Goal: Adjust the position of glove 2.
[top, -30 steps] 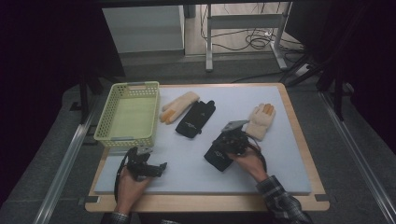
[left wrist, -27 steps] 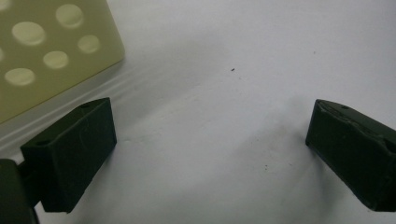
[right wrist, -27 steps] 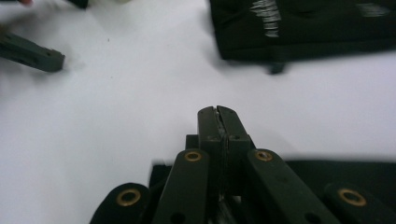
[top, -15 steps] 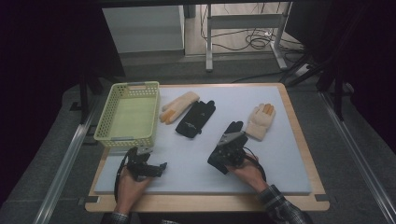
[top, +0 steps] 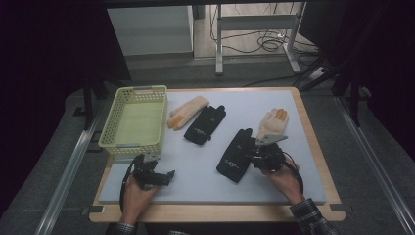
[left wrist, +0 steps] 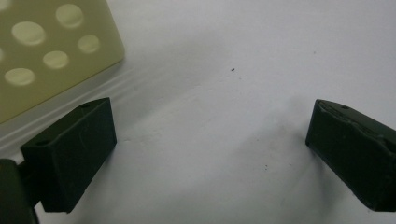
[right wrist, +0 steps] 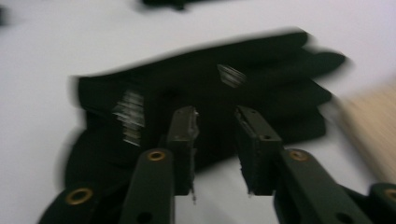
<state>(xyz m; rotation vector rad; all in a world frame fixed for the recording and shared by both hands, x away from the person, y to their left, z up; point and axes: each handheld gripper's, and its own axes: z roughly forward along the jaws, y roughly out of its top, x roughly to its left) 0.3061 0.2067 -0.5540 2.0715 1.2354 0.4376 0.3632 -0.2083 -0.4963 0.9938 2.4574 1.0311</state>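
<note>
Pale yellow basket (top: 133,122), black gloves (top: 236,155)

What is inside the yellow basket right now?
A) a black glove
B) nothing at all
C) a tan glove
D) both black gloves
B: in the high view the yellow basket shows only its bare floor, while both black gloves and both tan gloves lie outside it on the white mat.

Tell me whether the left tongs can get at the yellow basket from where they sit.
Probably yes. The left tongs rest open on the mat just beside the yellow basket, whose perforated wall stands right past one jaw, with bare mat between. Nothing blocks the way.
</note>
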